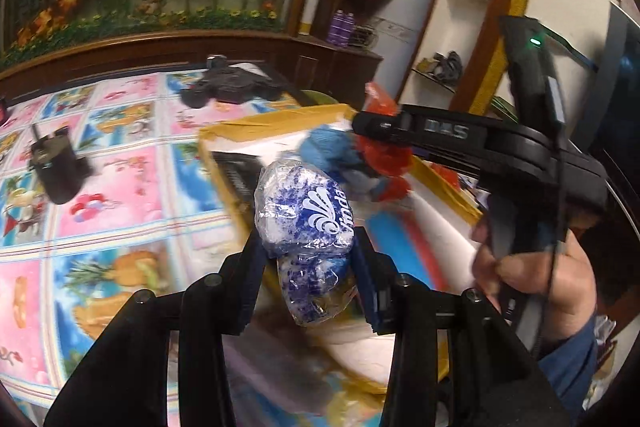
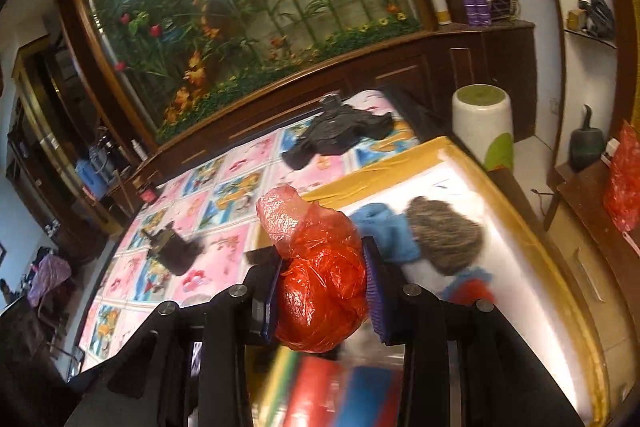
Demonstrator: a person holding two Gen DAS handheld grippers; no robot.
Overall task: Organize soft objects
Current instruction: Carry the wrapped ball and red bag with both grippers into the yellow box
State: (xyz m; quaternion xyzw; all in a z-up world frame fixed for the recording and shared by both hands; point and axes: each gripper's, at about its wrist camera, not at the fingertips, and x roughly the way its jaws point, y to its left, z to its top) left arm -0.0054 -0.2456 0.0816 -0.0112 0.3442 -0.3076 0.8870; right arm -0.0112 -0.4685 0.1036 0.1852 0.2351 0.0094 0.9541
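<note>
Bedspread: a pink-and-blue cartoon quilt (image 1: 120, 187) is covering the surface on the left, with a small dark pouch (image 1: 58, 167) and a black garment (image 1: 236, 87) lying on it, well apart from each other.

Left gripper: the left gripper (image 1: 308, 251) is squeezing a clear plastic bundle printed blue and white (image 1: 308, 215), its jaws drawn in partway with the pads pressing both sides; the bundle is hanging above the near edge of the box.

Box: a cardboard box with tan taped edges (image 1: 280, 117) is sitting on the quilt, and a blue knitted piece (image 2: 380, 227) and a brown furry piece (image 2: 448, 231) are lying inside against its white lining.

Right gripper: the right gripper (image 2: 324, 279) is clamping a crumpled red plastic bag (image 2: 320, 267), jaws partly closed onto it, holding it over the box's near left corner.

Hand: a person's hand (image 1: 532, 267) is gripping the right tool's handle, seen from the left camera.

Far right: a white and green cylinder (image 2: 482, 123) is standing beyond the box.
</note>
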